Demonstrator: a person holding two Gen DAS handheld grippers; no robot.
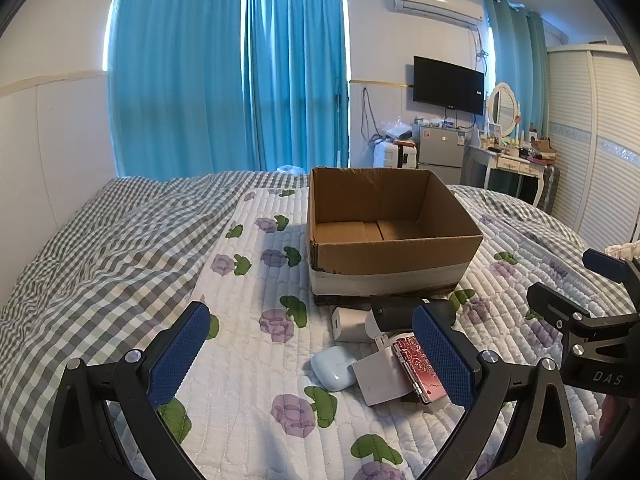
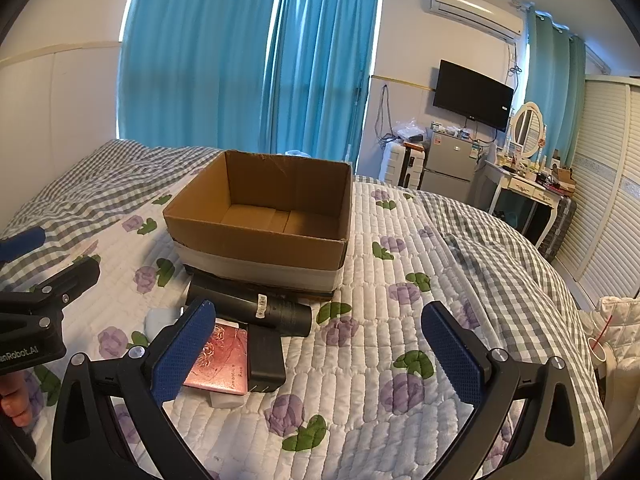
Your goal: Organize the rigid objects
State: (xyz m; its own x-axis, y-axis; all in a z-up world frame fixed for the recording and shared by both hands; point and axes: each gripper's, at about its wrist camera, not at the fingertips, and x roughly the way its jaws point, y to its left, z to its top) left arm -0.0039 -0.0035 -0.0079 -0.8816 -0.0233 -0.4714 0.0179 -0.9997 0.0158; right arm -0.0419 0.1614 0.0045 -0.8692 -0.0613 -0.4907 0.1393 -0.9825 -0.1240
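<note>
Blue-padded fingers of the left gripper (image 1: 312,356) frame the foreground, its jaws spread wide and holding nothing above a white quilt (image 1: 248,360) printed with purple flowers on a bed. The right gripper (image 2: 320,354) hovers alongside, its jaws equally wide apart and empty. Between and just ahead of them, a small cluster of rigid objects lies on the quilt: a white earbud case (image 1: 334,368), a white charger block (image 1: 350,325), a white card or box (image 1: 378,380), a red-and-pink patterned case (image 2: 220,362) resting partly on it, a black rectangular block (image 2: 265,360) just beside the case, and a black cylinder (image 2: 250,307) lying on its side. Just behind the cylinder stands an open cardboard box (image 2: 256,240), its inside bare, with pale tape around its base. Blue curtains (image 1: 228,72) hang behind the bed.
</note>
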